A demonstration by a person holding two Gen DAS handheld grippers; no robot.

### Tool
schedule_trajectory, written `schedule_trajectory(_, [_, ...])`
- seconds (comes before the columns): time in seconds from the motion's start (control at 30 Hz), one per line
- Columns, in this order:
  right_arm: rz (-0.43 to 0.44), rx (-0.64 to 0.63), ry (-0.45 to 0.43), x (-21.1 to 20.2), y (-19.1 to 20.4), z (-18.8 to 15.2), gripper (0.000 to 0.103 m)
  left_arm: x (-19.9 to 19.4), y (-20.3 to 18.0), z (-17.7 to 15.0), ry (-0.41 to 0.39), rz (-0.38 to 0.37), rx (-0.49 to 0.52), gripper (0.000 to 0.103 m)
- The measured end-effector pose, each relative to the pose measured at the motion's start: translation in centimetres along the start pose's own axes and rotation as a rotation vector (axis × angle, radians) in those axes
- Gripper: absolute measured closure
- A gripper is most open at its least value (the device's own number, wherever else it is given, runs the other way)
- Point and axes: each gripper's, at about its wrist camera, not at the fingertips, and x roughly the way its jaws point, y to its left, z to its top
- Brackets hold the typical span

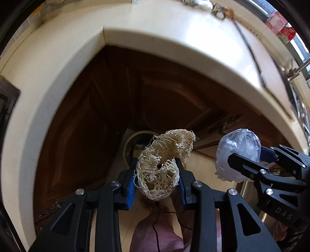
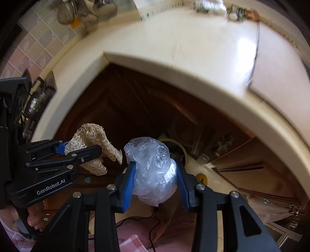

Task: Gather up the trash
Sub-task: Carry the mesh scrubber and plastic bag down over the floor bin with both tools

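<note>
Both pickups look done: the left gripper point(image 1: 158, 175) has its jaws clamped on a loofah point(image 1: 164, 162) at lower centre, and the right gripper point(image 2: 155, 174) grips a plastic wad point(image 2: 153, 170). Both hang above the floor bin point(image 2: 182, 153); dropping remains.

The round bin point(image 1: 135, 143) on the floor is largely hidden behind the loofah scrap point(image 1: 162, 164) in the left wrist view and behind the crumpled plastic bag point(image 2: 153, 170) in the right wrist view; its contents cannot be identified. Items at the countertop's point(image 2: 184, 44) far edge are motion-blurred and unreadable. The pink carton point(image 1: 281, 27) by the window is cut off by the lens edge. Hanging utensils point(image 2: 85, 11) are blurred. The hand point(image 2: 21, 219) on the left gripper's handle is partly cropped.
</note>
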Motion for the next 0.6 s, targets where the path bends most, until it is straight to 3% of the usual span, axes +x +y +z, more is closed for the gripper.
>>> schedule_trajectory(0.27, [0.014,0.001,0.094,7.9,-0.8,-1.3,0.062,7.2,1.1,-0.7,0.042,0.005,-0.026,0.07])
schedule_trajectory(0.6, [0.011,0.002,0.143,19.0,-3.2,-2.3,0.062,18.2,3.7,-1.5,0.098,-0.005,-0.085,0.068])
